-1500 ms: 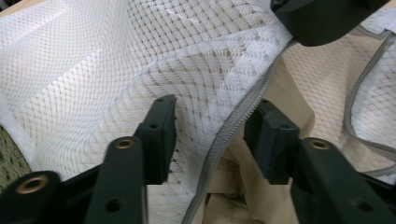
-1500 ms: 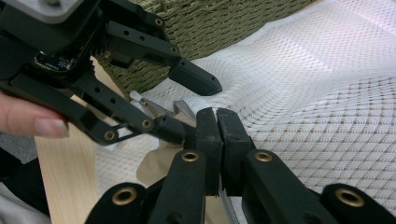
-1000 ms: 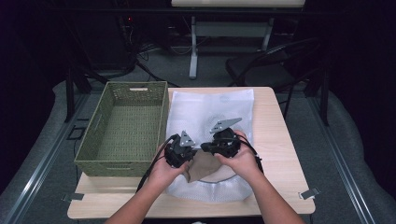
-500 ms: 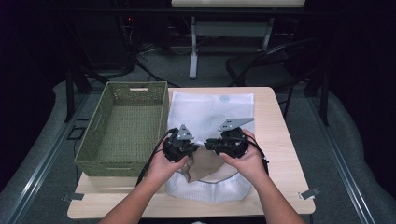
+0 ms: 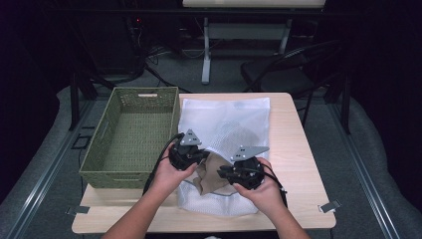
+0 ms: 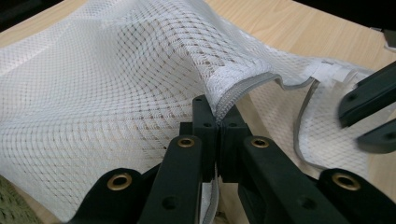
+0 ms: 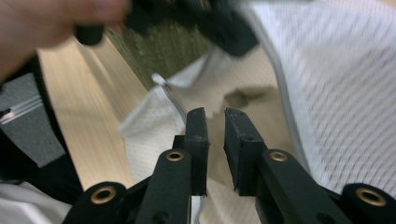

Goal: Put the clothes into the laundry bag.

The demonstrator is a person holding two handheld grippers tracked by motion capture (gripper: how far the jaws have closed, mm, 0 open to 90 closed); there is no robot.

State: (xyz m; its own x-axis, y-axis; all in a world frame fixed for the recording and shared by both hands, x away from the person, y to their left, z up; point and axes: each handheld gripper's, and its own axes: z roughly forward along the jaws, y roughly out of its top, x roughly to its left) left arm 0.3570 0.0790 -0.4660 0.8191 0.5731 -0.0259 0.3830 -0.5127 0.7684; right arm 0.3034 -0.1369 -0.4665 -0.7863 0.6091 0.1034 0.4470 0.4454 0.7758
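White mesh laundry bag (image 5: 226, 124) lies mid-frame on the table; my left gripper (image 6: 217, 135) pinches its zippered rim, so lift it higher while my slightly spread, empty right gripper (image 7: 215, 122) reaches the beige cloth (image 5: 211, 172) inside.

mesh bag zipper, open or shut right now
Open. In the left gripper view the left gripper pinches the zipper edge of the mesh bag, lifting it apart, and the beige cloth shows through the mouth.

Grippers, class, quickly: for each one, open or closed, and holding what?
Left gripper: closed on the zippered edge of the white mesh bag.
Right gripper: open, holding nothing, jaws pointed at the beige cloth.
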